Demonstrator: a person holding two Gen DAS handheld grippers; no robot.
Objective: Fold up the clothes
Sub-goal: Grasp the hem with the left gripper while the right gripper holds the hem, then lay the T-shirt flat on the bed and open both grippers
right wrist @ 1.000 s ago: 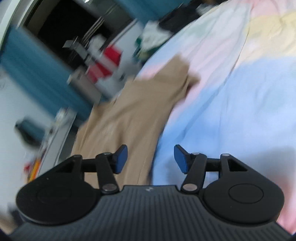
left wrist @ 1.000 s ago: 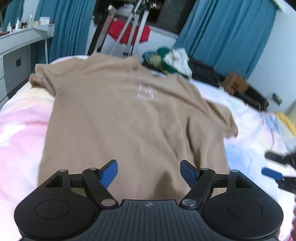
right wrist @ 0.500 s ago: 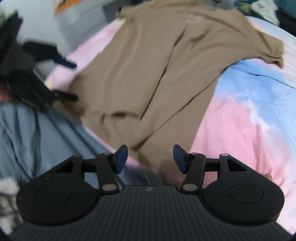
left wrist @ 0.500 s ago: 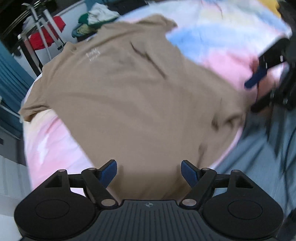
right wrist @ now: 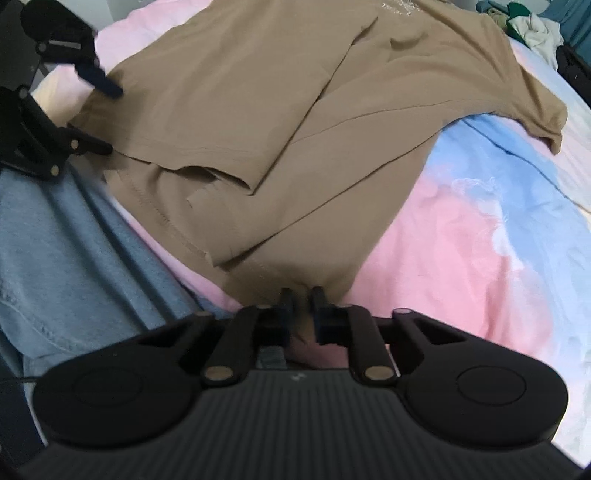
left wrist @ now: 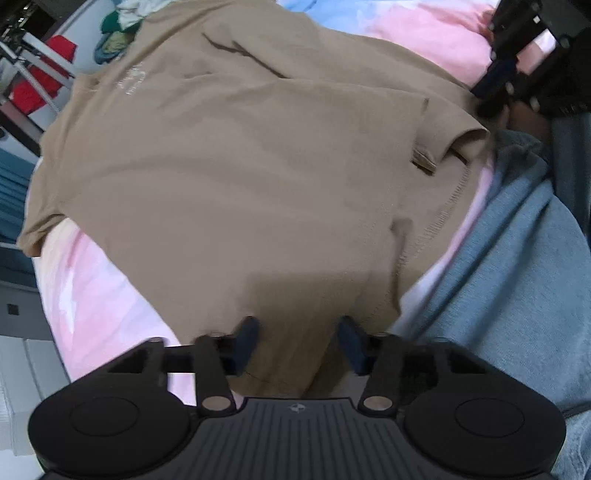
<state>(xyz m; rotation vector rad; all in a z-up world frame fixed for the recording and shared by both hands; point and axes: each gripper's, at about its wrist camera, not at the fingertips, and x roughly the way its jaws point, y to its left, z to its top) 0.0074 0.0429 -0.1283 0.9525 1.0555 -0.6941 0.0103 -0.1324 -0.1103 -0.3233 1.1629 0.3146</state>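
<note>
White chest print on tan t-shirt [left wrist: 229, 166] too blurred to be read. Hem pinched by clenched right gripper [right wrist: 300, 301]; left gripper [left wrist: 299, 341] closing, hem between jaws, not yet gripped. Clothes pile [left wrist: 122, 26] seen behind.

Both wrist cameras look steeply down along their own tongs, close over the near hem of the tan T-shirt [left wrist: 240, 177] on the bed [right wrist: 461, 236]. Each view catches the other: right tongs [left wrist: 491, 92] top right, left tongs [right wrist: 99, 110] top left (both share the hem).
</note>
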